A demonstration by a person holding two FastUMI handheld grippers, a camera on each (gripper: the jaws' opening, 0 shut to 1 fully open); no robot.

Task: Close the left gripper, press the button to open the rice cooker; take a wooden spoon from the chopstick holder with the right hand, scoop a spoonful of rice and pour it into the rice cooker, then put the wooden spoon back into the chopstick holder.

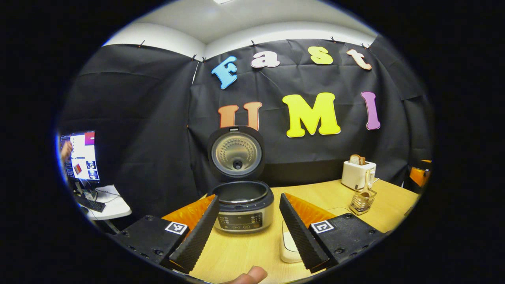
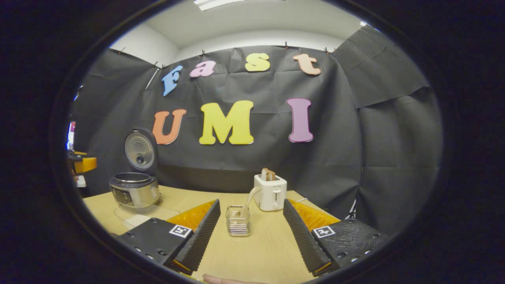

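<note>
The rice cooker stands on the wooden table with its lid swung up and the pot bare. My left gripper is open just in front of it, fingers apart to either side, touching nothing. In the right gripper view the rice cooker is at the far left. The clear chopstick holder stands straight ahead with the wooden spoon leaning in it. My right gripper is open a short way before the holder, with nothing held. The holder and spoon also appear at the right in the left gripper view.
A white toaster with bread in it stands behind the holder, toaster at the table's back right. A white container lies by my left gripper's right finger. A monitor on a side desk is left of the table.
</note>
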